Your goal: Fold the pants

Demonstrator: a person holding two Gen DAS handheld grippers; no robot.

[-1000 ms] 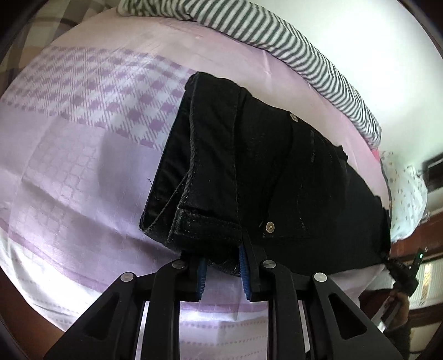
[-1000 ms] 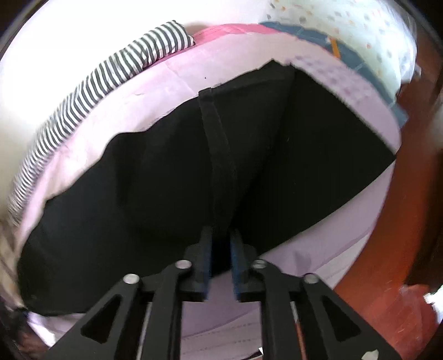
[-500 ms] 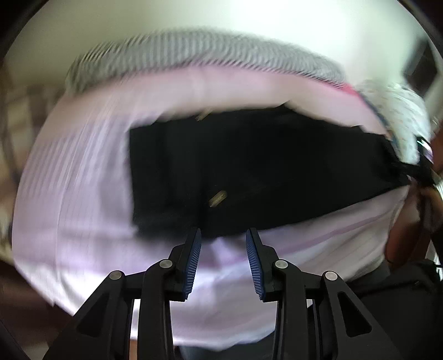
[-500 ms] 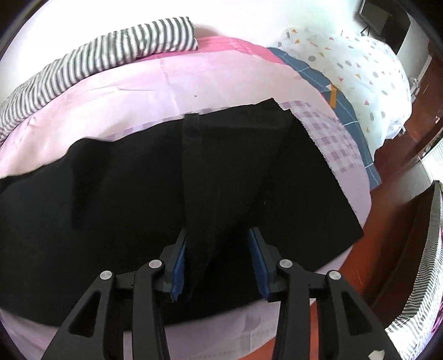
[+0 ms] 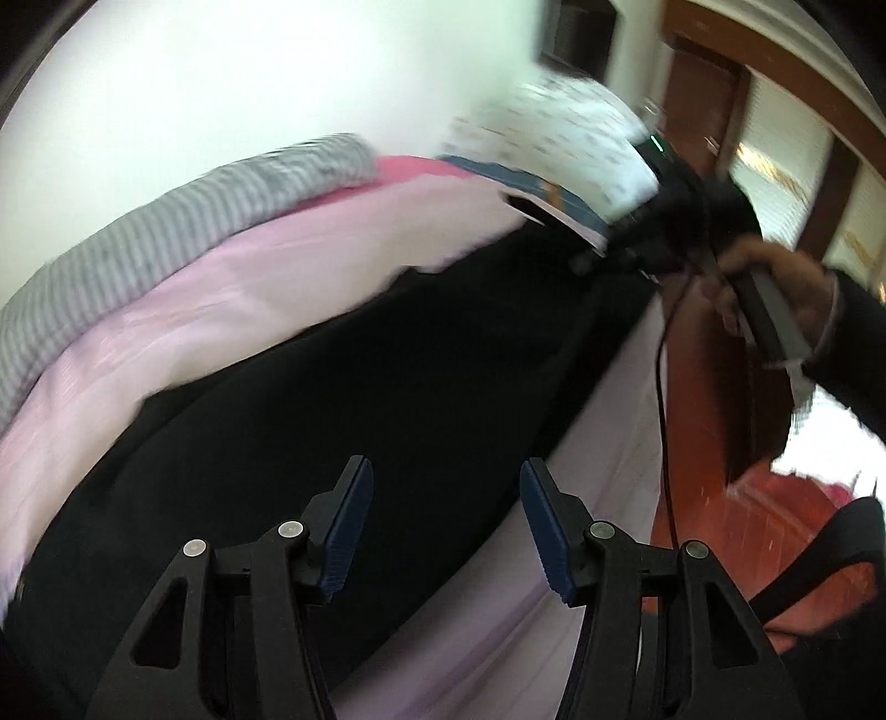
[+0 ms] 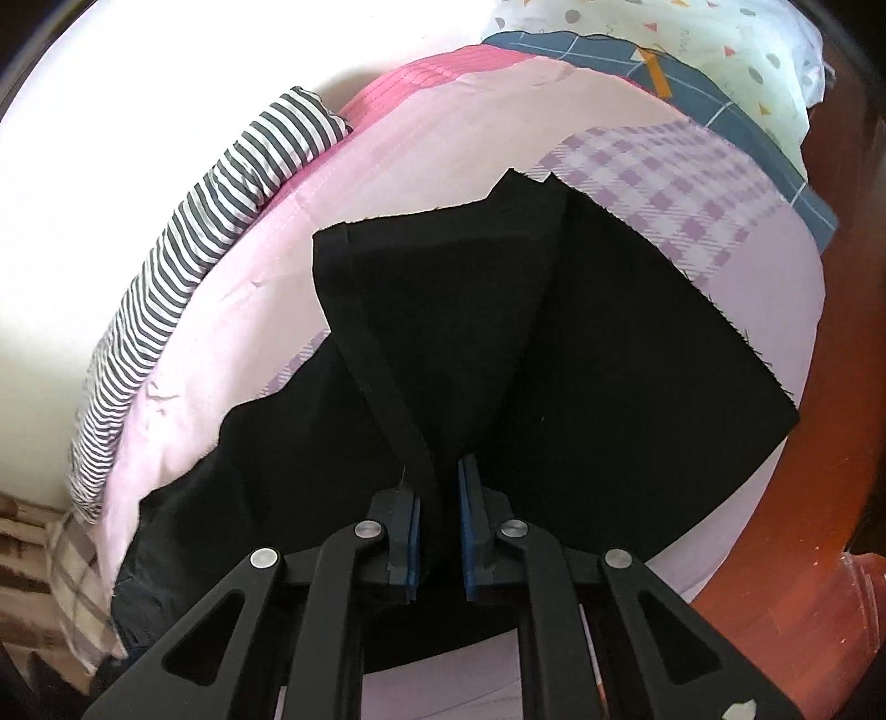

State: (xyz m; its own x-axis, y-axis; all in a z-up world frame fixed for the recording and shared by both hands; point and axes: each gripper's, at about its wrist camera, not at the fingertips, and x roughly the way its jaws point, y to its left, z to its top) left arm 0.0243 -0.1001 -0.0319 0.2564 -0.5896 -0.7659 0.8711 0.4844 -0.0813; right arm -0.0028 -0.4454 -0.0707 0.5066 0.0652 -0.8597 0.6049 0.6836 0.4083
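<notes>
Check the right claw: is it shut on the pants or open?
Shut on the pants. The right claw has its blue pads pinching a ridge of black fabric, which tents up toward it from the bedsheet.

A bed point(image 6: 764, 249) under a pale pink sheet, with a purple checked patch near its right side. Lying directly on it, spread lengthwise across the middle: black pants point(image 6: 609, 354), part of the leg fabric raised off the sheet into a peaked fold. Along the far edge, against the white wall: a rolled striped blanket point(image 6: 183, 243) in grey and white. At the right end: a white pillow point(image 6: 736, 50) with coloured dots, resting on a blue checked cloth point(image 6: 714, 105). Beside the bed: reddish-brown floor point(image 6: 786, 603).
</notes>
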